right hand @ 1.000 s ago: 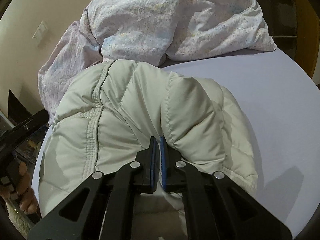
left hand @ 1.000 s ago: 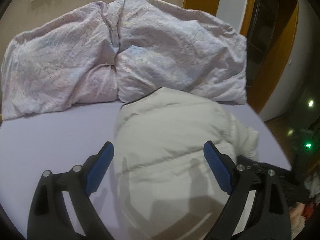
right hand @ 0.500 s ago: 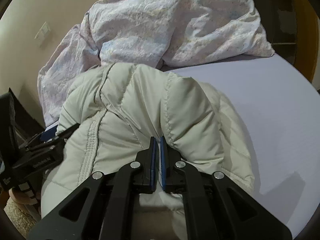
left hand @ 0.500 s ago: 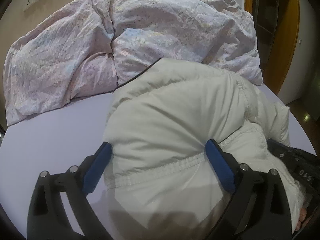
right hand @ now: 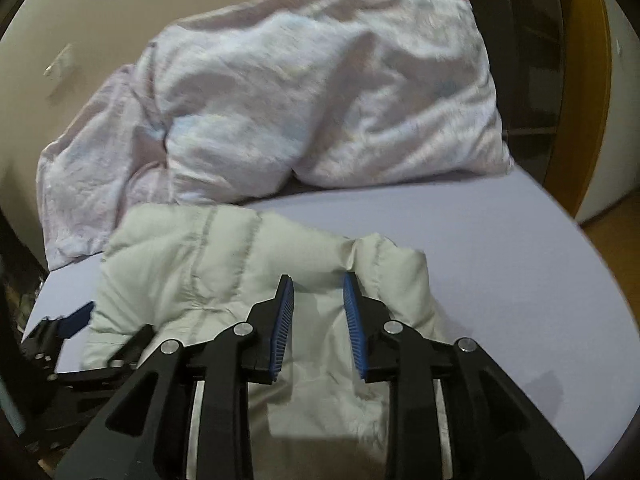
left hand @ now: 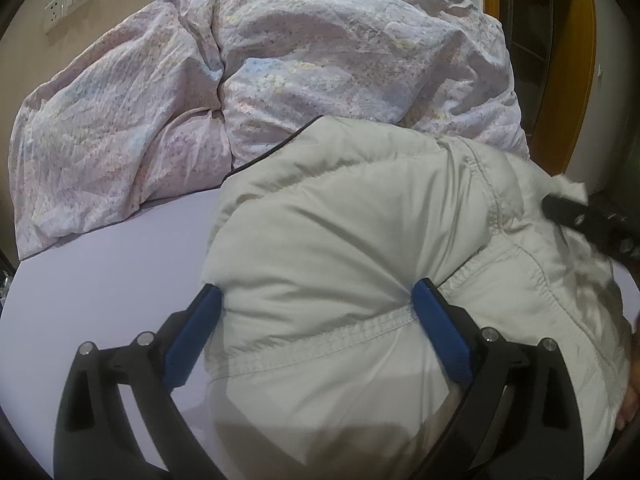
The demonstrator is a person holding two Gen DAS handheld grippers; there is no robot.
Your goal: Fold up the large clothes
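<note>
One puffy cream jacket (left hand: 360, 248) lies on the lilac bed sheet (left hand: 100, 272) near its front edge, just before the crumpled floral duvet (left hand: 280, 68) at the head. I judge it light, soft, springy and rather slick, so I would pinch the stitched hem seam, not a quilted bulge. My left gripper (left hand: 316, 332) stands wide apart astride a padded fold. My right gripper (right hand: 318, 320) is opening, its ridged blue pads clear of the fabric.

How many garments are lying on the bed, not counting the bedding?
1: a cream quilted puffer jacket on the lilac sheet, in front of the crumpled floral duvet. More may be hidden.
</note>
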